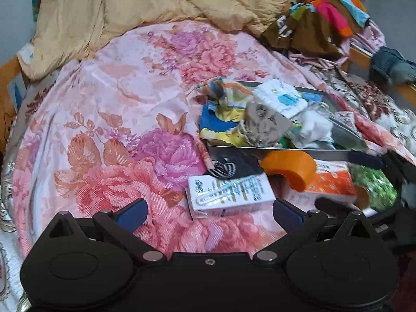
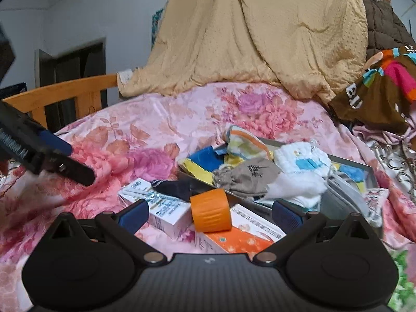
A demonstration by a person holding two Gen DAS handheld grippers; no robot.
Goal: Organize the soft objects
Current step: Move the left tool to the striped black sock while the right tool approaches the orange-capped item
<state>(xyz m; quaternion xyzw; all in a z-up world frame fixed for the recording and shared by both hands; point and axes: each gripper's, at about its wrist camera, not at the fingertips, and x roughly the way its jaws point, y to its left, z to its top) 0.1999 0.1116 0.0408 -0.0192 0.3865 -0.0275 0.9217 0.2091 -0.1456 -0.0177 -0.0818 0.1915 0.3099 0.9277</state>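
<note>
A grey tray (image 1: 260,152) on the flowered bedspread holds a heap of soft items: a striped colourful cloth (image 1: 223,104), a white patterned cloth (image 1: 279,98), a beige drawstring pouch (image 1: 265,124) and white stuffing (image 1: 313,127). A black striped sock (image 1: 228,167) lies just in front of the tray. My left gripper (image 1: 210,214) is open above the bedspread, near a white box (image 1: 228,195). Over an orange ribbed cap (image 2: 210,210) and an orange box (image 2: 239,241), my right gripper (image 2: 210,217) stands open and holds nothing. The pouch (image 2: 247,176) and the sock (image 2: 179,188) lie beyond it.
A tan quilt (image 1: 145,7) is heaped at the back of the bed. A brown and multicoloured garment (image 1: 319,18) lies at the back right. A wooden bed rail (image 2: 65,91) runs along the left. A green patterned item (image 1: 374,184) sits right of the orange box.
</note>
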